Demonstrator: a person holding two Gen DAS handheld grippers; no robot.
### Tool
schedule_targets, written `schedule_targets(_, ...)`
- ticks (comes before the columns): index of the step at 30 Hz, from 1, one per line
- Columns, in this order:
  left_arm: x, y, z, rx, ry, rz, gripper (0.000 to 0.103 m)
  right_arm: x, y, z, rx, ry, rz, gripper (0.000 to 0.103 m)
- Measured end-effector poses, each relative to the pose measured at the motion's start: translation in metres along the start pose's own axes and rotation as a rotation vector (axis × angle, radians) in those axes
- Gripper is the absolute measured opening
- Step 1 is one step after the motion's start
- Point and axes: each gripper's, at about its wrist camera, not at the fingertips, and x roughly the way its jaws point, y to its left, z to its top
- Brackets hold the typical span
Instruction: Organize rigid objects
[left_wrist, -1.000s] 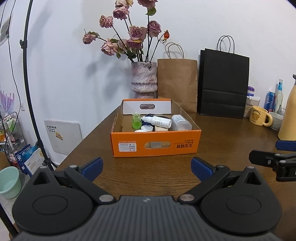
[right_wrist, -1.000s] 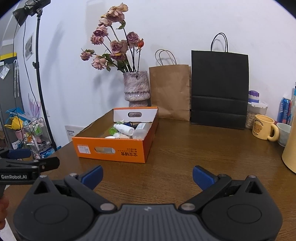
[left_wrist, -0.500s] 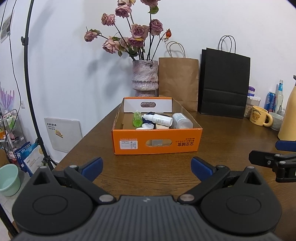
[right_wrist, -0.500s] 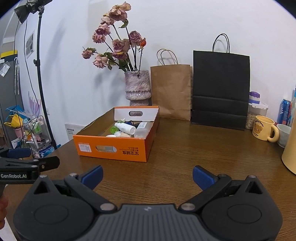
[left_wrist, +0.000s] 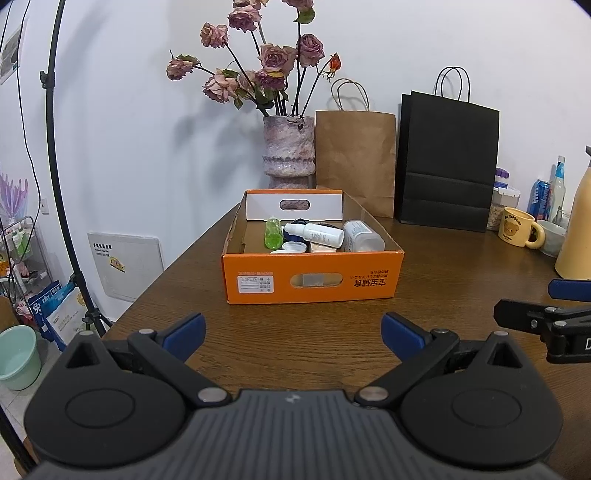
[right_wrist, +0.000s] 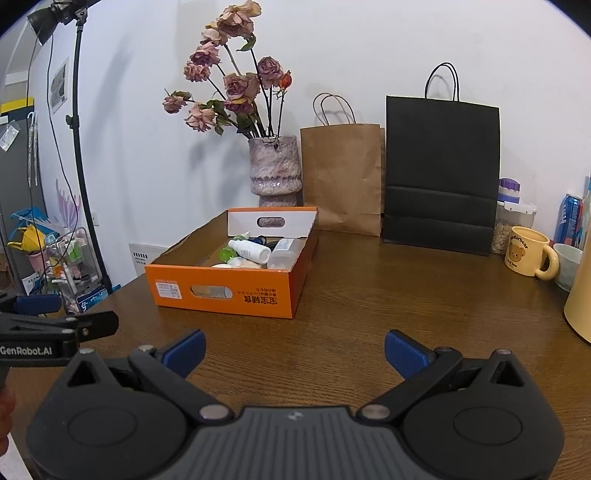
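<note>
Left tool (left_wrist: 293, 334): blue-padded fingers spread wide, nothing between them, held above the dark brown wooden tabletop (left_wrist: 332, 332) short of the box. Right tool (right_wrist: 294, 350): likewise spread wide and empty over the same tabletop, standing to the right of the left tool, whose black body shows at the left edge of the right wrist view. Beyond both tools sits an orange cardboard box with a white inner end flap (left_wrist: 314, 273), resting flat on the tabletop, open at the top, with a cut-out handle slot in the near wall. Inside it, gathered toward the near right portion: a small green translucent bottle (left_wrist: 272, 232), a white spray bottle lying on its side (left_wrist: 316, 234), a clear plastic container with white label (left_wrist: 360, 236), and small white round jars (left_wrist: 293, 247) near the front wall; further contents are too crowded to identify. Behind the box stands a mottled pink ceramic vase holding dried roses (left_wrist: 289, 151), then a brown paper bag (left_wrist: 354, 158) and a black paper bag (left_wrist: 447, 162) against the white wall. To the far right, a yellow bear-print mug (left_wrist: 517, 232) stands well apart from the box.
</note>
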Motion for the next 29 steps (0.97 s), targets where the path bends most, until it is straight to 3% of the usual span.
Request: schedule_targets(29, 0.0069, -0.0071, -0.0013, 0.018, 0.02, 0.003, 0.103, 0.0071, -0.0056, -0.007, 0.014, 0.015, 0.0, 0.103)
